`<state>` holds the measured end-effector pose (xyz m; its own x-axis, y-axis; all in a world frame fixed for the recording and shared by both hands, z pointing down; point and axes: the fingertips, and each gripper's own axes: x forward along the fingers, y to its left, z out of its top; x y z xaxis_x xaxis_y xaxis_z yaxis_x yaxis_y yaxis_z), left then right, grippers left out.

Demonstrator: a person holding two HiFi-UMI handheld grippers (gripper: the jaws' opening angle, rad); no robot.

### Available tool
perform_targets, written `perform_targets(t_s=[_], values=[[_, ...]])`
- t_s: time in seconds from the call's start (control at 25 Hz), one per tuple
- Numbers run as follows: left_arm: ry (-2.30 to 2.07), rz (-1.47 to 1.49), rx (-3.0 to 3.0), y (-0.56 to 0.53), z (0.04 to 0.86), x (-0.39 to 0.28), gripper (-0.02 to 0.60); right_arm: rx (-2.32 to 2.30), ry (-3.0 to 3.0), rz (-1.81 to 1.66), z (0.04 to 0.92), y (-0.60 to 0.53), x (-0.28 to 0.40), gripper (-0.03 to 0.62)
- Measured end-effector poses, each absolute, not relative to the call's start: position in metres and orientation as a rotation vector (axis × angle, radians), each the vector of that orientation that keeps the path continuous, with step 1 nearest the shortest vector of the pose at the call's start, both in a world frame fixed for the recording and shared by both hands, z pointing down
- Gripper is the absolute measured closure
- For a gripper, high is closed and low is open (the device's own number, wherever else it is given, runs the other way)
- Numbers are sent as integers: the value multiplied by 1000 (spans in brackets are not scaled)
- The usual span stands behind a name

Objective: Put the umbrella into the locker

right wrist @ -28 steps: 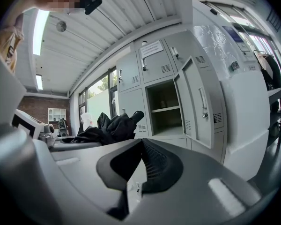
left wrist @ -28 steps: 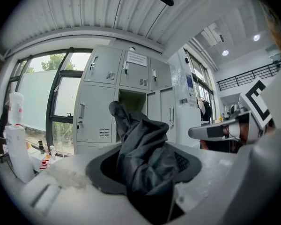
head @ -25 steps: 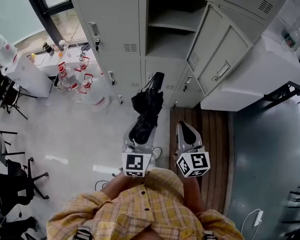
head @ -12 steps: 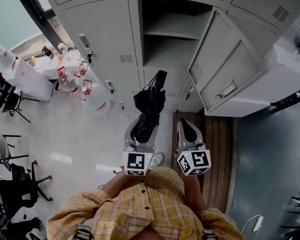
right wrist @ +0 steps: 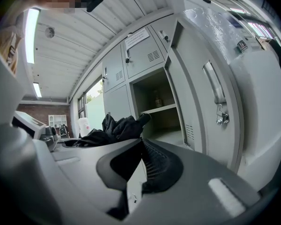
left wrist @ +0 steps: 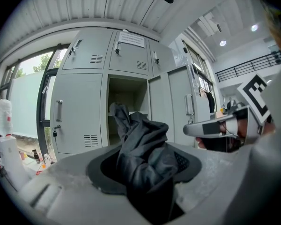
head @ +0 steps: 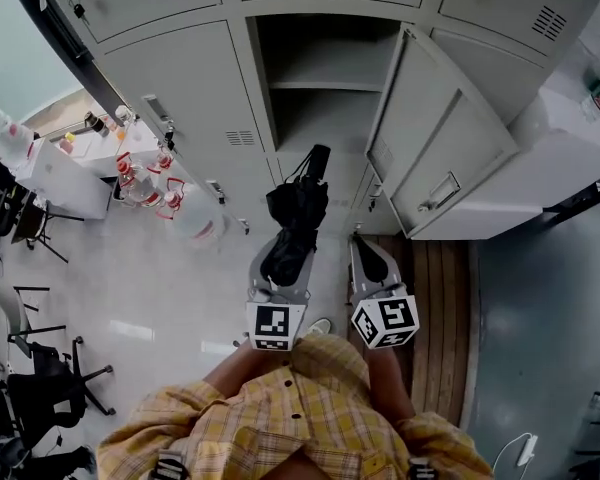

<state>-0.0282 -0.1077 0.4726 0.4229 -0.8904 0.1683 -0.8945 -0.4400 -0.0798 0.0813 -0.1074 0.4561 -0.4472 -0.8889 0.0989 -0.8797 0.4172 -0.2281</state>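
Observation:
A folded black umbrella [head: 295, 213] sticks out forward from my left gripper [head: 283, 256], whose jaws are shut on its bunched fabric [left wrist: 143, 153]. Its handle end [head: 318, 156] points at the open locker compartment [head: 320, 88], a little short of it. The locker door [head: 430, 138] stands swung out to the right. My right gripper [head: 366, 260] hovers beside the left one with its jaws together and nothing in them. In the right gripper view the umbrella [right wrist: 119, 125] shows at the left, in front of the open compartment [right wrist: 157, 97] with its shelf.
Shut grey lockers [head: 180, 78] surround the open one. Water jugs with red caps [head: 145, 168] stand on the floor at the left beside a white table [head: 65, 173]. Office chairs [head: 30, 368] are further left. A wooden platform [head: 430, 298] lies under the right side.
Both grippers, and the umbrella with the left one, have moved forward toward the lockers, which now look nearer. The grip on the umbrella is unchanged.

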Motion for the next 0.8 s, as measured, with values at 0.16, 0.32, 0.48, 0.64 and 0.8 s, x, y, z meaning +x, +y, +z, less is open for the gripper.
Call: perform_targets(t_s=[0.16, 0.32, 0.48, 0.64, 0.8], values=[[-1645, 310, 2658, -108, 467, -21, 354, -1612, 2596, -409, 456, -105, 83, 605], [-1636, 322, 2672, -103, 466, -19, 354, -1614, 2577, -415, 456, -98, 84, 605], [-1628, 320, 2679, -104, 467, -16, 354, -1629, 2574, -396, 455, -99, 86, 605], [-1618, 314, 2678, -106, 470, -15, 354, -1637, 2587, -385, 455, -102, 84, 605], [-1617, 307, 2662, -115, 473, -17, 354, -1642, 2605, -382, 457, -110, 81, 605]])
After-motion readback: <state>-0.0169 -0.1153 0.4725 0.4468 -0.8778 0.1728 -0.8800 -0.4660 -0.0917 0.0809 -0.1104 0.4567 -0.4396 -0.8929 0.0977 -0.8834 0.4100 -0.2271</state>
